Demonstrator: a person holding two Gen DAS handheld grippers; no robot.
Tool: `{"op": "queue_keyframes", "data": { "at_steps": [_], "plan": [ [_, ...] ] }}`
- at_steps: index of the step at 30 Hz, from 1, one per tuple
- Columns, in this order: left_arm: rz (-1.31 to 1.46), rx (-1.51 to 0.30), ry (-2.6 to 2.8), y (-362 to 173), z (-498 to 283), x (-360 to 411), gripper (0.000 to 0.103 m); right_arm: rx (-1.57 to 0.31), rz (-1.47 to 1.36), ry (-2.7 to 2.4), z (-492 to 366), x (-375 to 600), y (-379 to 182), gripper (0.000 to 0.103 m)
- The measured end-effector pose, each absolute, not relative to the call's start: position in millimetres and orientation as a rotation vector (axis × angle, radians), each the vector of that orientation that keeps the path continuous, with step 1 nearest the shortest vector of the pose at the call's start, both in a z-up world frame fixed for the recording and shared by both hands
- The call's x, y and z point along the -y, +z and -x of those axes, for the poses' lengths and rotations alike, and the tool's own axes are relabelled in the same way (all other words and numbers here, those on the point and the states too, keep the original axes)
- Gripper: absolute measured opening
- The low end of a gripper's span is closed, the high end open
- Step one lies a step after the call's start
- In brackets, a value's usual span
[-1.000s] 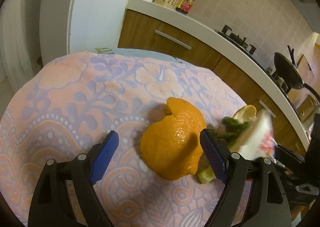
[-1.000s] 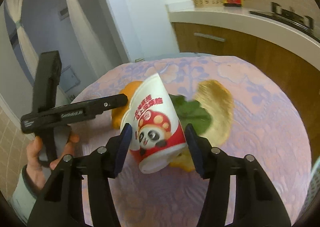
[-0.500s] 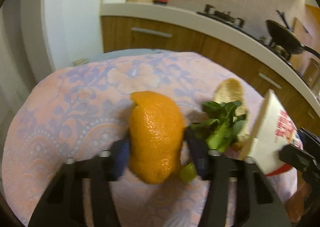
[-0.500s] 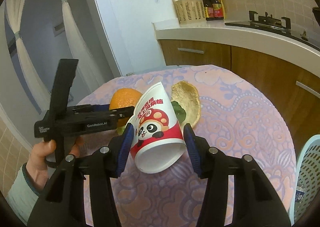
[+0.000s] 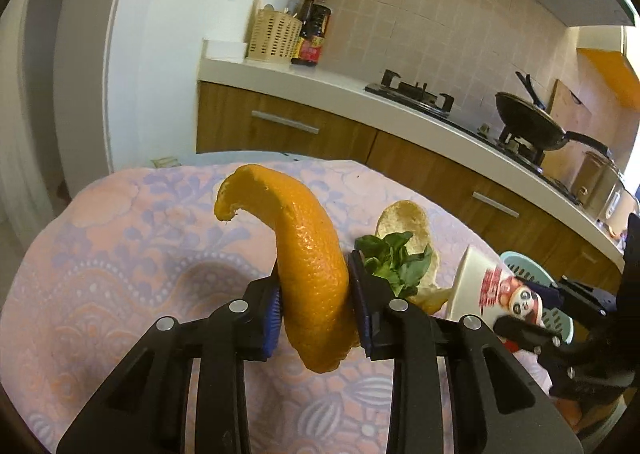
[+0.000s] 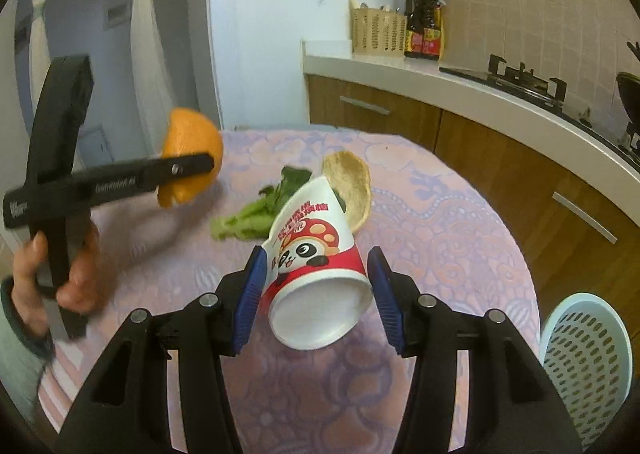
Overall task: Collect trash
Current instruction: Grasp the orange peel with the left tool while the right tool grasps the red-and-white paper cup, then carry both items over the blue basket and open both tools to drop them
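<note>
Kitchen cabinets and a white counter curve behind a round table (image 6: 460, 214) draped in a pink-and-lilac floral cloth, and the trash is being lifted from it. Between the blue pads of the left gripper (image 5: 316, 314) sits a long curl of orange peel (image 5: 304, 254), bright and pebbled outside, arching up and over to a torn tip; the jaws are closing on it, pads pressed against both sides, and the right wrist view shows it clear of the cloth. The right gripper (image 6: 316, 294) holds a paper cup (image 6: 316, 254) at a middling spread, tipped on its side with its white base toward the camera and a cartoon panda and red mushroom on its wall. The left pad touches the cup wall; the right pad looks just off it, so the hold may be light. On the table beyond the cup lie a wilted leafy green (image 6: 260, 210) and a pale, curved rind piece (image 6: 348, 190), touching each other and not yet collected.

Judging by this, the step in hand is carrying both picked items away. A pale blue perforated basket (image 6: 588, 358) stands beside the table at lower right, probably the bin. The next move calls for swinging each gripper over it before letting go, cup first since it is nearer.
</note>
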State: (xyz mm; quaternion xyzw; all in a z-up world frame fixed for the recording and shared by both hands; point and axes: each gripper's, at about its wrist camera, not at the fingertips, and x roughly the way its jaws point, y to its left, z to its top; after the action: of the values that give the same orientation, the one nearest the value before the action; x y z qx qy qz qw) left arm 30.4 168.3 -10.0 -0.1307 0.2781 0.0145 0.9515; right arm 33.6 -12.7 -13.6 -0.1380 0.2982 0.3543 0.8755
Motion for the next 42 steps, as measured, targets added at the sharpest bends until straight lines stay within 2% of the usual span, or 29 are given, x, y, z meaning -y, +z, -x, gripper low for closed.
{"op": "queue_keyframes", "data": {
  "at_steps": [4, 7, 17, 19, 21, 22, 23, 30, 42],
  "plan": [
    [0.252, -0.581, 0.024, -14.2, -31.5, -164.0, 0.029, -0.650, 0.294, 0.783, -26.6, 20.7, -16.8, 0.051],
    [0.210, -0.598, 0.033, -17.8, -33.9, -157.3, 0.030, -0.703, 0.282, 0.840, -22.9, 24.7, -22.2, 0.062],
    [0.206, -0.599, 0.028, -18.5, -33.3, -157.3, 0.032, -0.883, 0.069, 0.964, -42.1, 25.8, -27.0, 0.066],
    [0.206, -0.600, 0.029, -18.6, -33.7, -158.2, 0.032, -0.876, 0.075, 0.954, -39.6, 24.0, -25.7, 0.065],
    [0.197, -0.600, 0.029, -18.4, -33.9, -156.5, 0.032, -0.892, 0.101, 0.923, -38.9, 20.3, -28.6, 0.059],
    [0.190, -0.599, 0.030, -18.0, -33.7, -154.2, 0.033, -0.903, 0.100, 0.918, -39.6, 19.4, -30.6, 0.048],
    [0.183, -0.599, 0.029, -17.7, -34.1, -152.9, 0.033, -0.923, 0.093, 0.920, -40.5, 18.8, -34.3, 0.041],
    [0.173, -0.582, -0.007, -8.9, -26.9, -138.1, 0.032, -0.811, 0.078, 0.878, -26.2, 47.3, -9.8, 0.041],
    [0.024, -0.526, -0.229, 37.2, -36.5, -6.6, 0.032, -0.599, 0.001, 0.619, -29.5, 178.0, 52.8, 0.041]
  ]
}}
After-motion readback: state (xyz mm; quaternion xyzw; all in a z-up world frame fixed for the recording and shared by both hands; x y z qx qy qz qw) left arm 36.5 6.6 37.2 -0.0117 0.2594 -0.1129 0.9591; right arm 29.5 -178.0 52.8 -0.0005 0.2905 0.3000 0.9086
